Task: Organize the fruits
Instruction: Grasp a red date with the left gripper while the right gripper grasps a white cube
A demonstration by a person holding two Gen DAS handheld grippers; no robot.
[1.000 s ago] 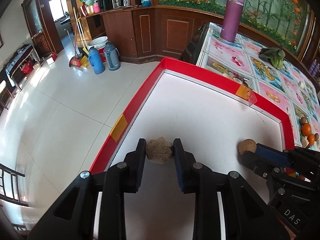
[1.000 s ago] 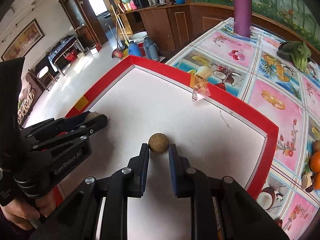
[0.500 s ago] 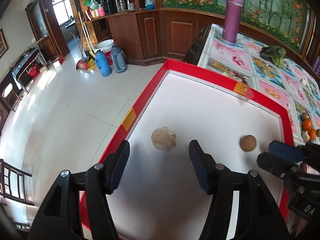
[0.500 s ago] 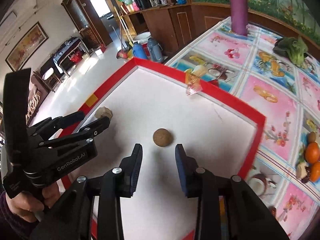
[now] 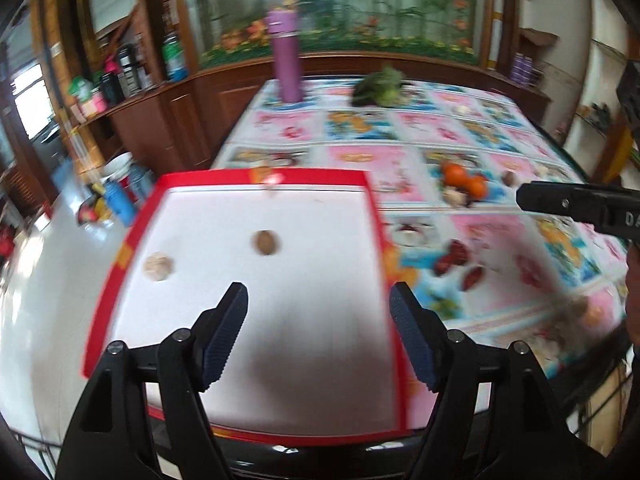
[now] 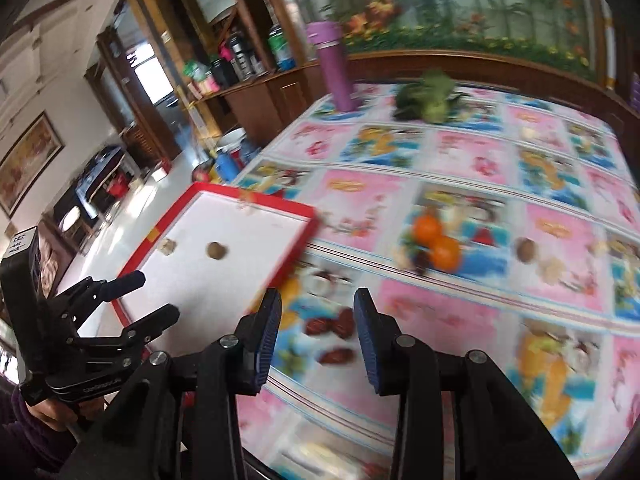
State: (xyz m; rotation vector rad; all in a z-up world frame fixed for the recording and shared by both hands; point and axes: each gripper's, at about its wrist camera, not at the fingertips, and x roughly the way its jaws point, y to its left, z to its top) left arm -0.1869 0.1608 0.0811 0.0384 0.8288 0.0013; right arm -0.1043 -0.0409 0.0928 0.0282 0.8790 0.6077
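- Left claw (image 5: 318, 330) wide, empty, above the tray (image 5: 256, 178).
- Right claw (image 6: 318, 338) wide, empty, over the surface (image 6: 472, 148), nearest the red dates (image 6: 330, 326).
- Tray holds a round brown fruit (image 5: 266, 242) and a pale lumpy one (image 5: 159, 266), apart.
- Oranges (image 6: 436, 242) lie loose farther off.
- Next, I'd say: drop the right claw straddling one date, close gently; frames are blurred, so settle first.

Purple thermos (image 5: 286, 60) stands upright at the far end of the bench (image 6: 560, 184), which has a pink fruit-print cloth, leafy greens (image 6: 428, 98) just beside it. Blue jugs (image 5: 120, 202) sit on the white tiled floor (image 5: 44, 292) by the wooden cabinets (image 5: 188, 120)
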